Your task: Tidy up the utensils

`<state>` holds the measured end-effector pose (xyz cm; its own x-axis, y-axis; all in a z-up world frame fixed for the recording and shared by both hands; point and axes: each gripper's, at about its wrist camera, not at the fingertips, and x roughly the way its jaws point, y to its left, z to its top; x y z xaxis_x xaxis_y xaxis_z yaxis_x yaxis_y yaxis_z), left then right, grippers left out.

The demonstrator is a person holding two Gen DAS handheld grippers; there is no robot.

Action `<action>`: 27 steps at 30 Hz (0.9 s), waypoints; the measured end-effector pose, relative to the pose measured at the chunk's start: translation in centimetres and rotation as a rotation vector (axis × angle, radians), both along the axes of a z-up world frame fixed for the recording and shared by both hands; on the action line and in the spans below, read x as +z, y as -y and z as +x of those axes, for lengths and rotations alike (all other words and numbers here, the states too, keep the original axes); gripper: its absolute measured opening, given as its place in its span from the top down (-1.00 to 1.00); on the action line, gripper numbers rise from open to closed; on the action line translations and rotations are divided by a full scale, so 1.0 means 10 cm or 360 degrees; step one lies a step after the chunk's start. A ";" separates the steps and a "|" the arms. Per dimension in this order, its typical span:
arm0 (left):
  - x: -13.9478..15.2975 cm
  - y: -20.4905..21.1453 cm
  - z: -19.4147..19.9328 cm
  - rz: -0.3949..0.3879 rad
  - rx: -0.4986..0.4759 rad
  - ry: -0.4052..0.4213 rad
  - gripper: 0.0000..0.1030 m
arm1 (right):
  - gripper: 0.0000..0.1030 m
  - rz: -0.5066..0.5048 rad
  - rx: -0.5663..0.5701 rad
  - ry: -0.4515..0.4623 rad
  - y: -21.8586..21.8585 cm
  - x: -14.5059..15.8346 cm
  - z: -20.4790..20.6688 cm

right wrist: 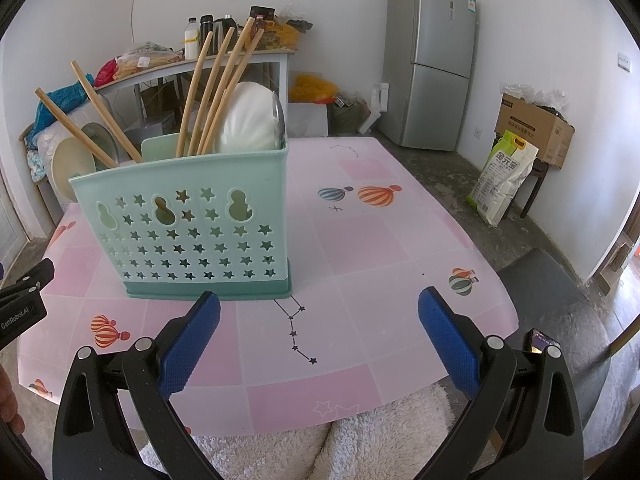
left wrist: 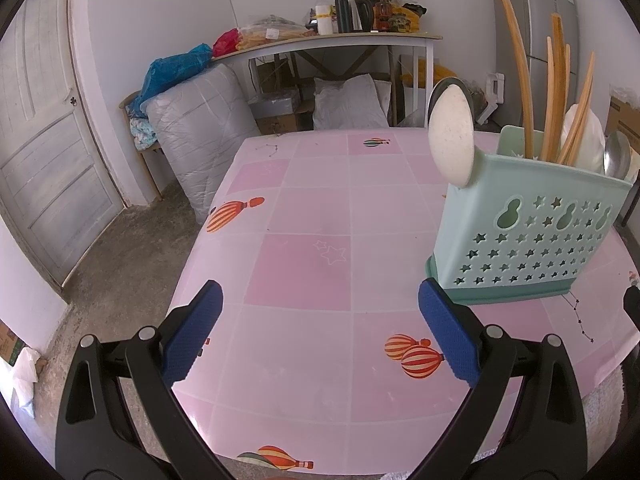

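A mint green utensil holder point(left wrist: 532, 236) with star holes stands upright on the pink table point(left wrist: 312, 264). It holds several wooden chopsticks point(left wrist: 520, 76), a beige spoon point(left wrist: 451, 132), a metal spoon point(left wrist: 616, 156) and a white spoon point(right wrist: 250, 118). My left gripper point(left wrist: 320, 332) is open and empty, to the left of the holder above the near edge. In the right wrist view the holder point(right wrist: 188, 224) is ahead and left of my right gripper point(right wrist: 319, 336), which is open and empty. The chopsticks point(right wrist: 216, 88) lean in several directions.
A side table point(left wrist: 340, 40) with bottles and bags stands at the back wall, with a wrapped bundle point(left wrist: 200, 132) beside it. A door point(left wrist: 44, 128) is far left. A fridge point(right wrist: 432, 60), a cardboard box point(right wrist: 532, 128) and a sack point(right wrist: 504, 176) are to the right.
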<state>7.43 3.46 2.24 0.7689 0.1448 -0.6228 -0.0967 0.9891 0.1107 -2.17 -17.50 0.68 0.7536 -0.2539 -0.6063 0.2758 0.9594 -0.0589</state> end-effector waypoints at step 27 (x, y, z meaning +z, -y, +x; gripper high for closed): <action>-0.03 -0.02 0.01 -0.0009 0.0004 -0.0005 -0.83 | -0.87 0.0003 0.0000 0.0005 0.02 -0.02 -0.01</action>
<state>7.51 3.68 1.96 0.7666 0.1433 -0.6260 -0.0988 0.9895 0.1055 -2.24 -17.66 0.51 0.7554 -0.2530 -0.6044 0.2763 0.9594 -0.0564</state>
